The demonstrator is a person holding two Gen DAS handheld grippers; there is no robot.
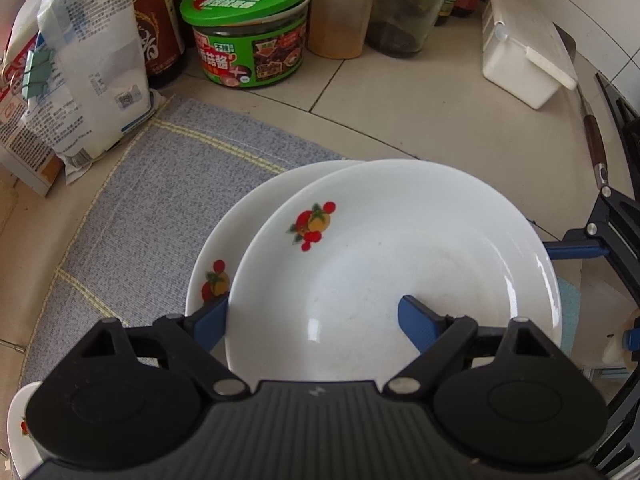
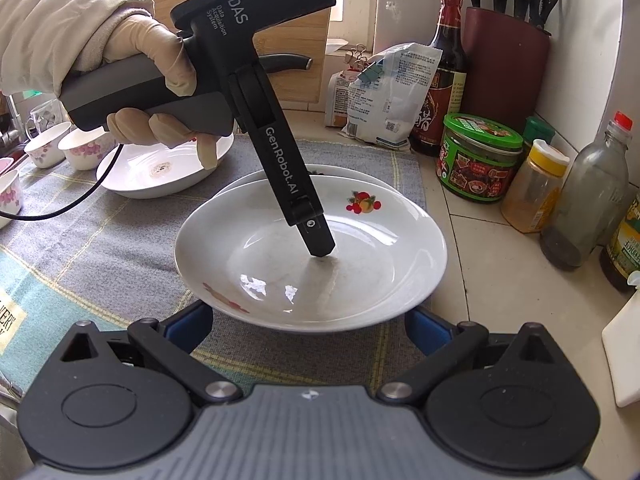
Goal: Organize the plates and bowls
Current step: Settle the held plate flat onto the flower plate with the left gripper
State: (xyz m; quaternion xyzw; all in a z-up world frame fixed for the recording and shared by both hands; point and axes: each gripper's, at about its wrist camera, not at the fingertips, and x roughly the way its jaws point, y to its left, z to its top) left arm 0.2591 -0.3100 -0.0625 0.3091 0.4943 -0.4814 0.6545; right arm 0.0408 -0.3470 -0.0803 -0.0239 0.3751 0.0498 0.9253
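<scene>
Top plate [image 1: 392, 264] sits a bit off-centre on a second plate [image 1: 224, 256], both on the grey cloth [image 1: 168, 184] on the surface. Left tool [image 1: 314, 320] is spread wide, one finger inside the top plate, the other outside its rim. Right tool [image 2: 308, 326] is also apart, its fingers either side of the near rim. Sauce tub [image 1: 248, 36] and jars stand at the far side.

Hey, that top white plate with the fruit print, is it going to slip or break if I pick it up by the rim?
Probably slippery: the top plate is glossy, with bright glare on its glaze. Likely rigid and breakable, since it looks ceramic. It lies off-centre on the lower plate, so a push may slide or rock it. The left gripper straddles its rim, one finger inside.
</scene>
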